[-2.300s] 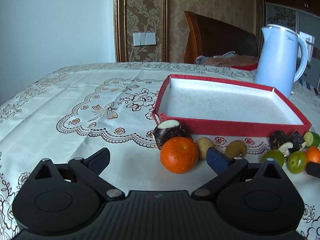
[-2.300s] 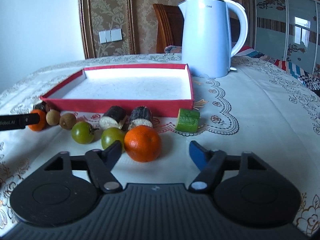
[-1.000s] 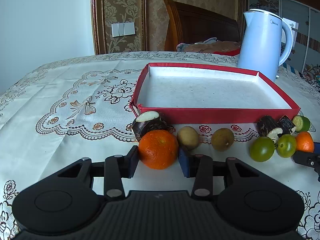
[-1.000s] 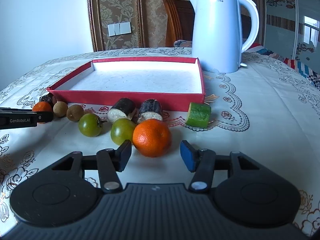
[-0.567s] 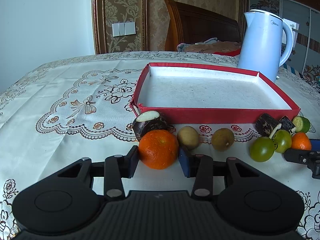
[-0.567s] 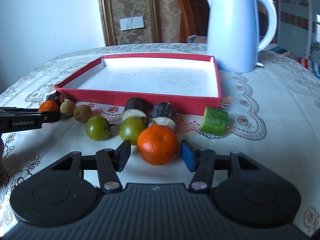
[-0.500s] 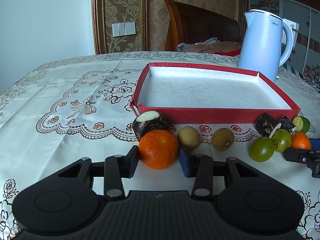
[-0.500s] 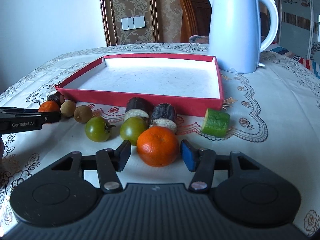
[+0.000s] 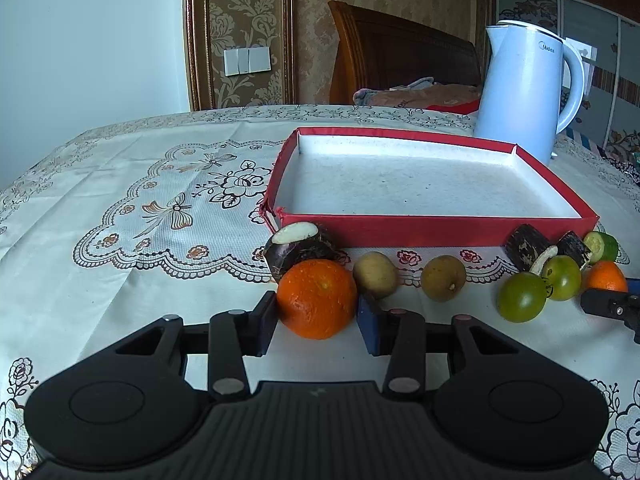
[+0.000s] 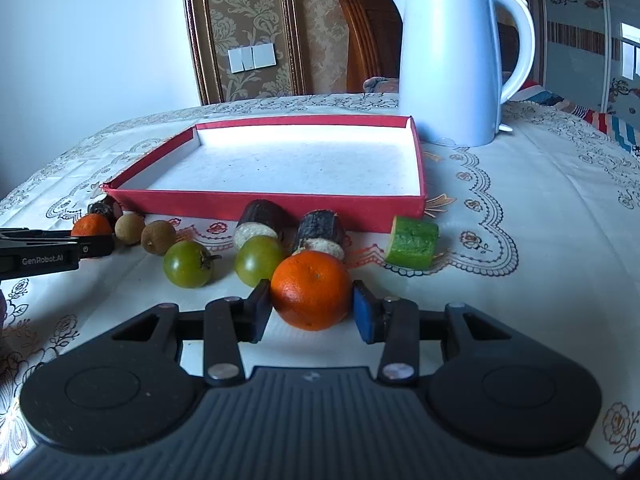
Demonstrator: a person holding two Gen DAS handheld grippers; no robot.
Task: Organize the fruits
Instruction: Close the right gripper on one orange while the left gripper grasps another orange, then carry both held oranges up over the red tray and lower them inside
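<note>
The cloth-covered surface (image 9: 120, 280) is smooth. Each tool, left (image 9: 318, 320) and right (image 10: 312, 312), pinches an orange; the right has just closed. Round fruit may slip, scattering neighbours.

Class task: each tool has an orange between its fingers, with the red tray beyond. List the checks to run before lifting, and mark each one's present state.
1. Left tool pads against the left orange: ok.
2. Right tool, jaws just closing, pads touching the right orange: ok.
3. Red tray has free room: ok.
4. Green fruit close beside the right orange, may get nudged: not ok.
5. Grip firmness: cannot tell.
</note>
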